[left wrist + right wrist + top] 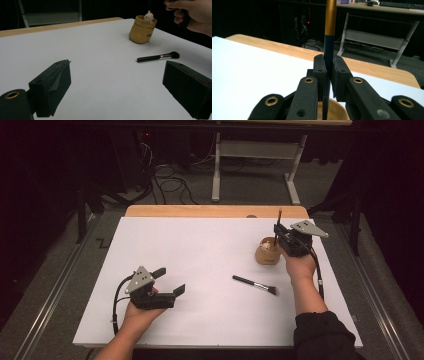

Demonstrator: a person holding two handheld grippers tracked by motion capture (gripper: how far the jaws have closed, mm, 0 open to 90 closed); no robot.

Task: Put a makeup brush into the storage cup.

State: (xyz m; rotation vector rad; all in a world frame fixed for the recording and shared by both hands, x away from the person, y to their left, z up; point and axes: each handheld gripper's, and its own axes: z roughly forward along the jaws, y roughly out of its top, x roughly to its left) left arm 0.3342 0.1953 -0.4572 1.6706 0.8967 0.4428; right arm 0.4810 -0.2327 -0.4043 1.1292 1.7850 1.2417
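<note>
My right gripper (276,232) is shut on a thin dark stick with a gold upper part (279,217), which it holds upright right above a tan cup (267,254) at the right of the white sheet. In the right gripper view the pads (320,68) press the stick (330,17) from both sides, and the cup's rim (337,110) lies just below. A small pale figure (149,17) peeks out of the cup (142,31). A black makeup brush (256,285) lies flat on the sheet in front of the cup. At the lower left my left gripper (171,280) rests open, holding nothing.
The white sheet (200,250) covers a wooden table whose far edge (200,211) shows bare. Beyond the table a white desk frame (255,155) stands on the floor, with loose cables (170,182) beside it. The person's right hand (195,15) hovers near the cup.
</note>
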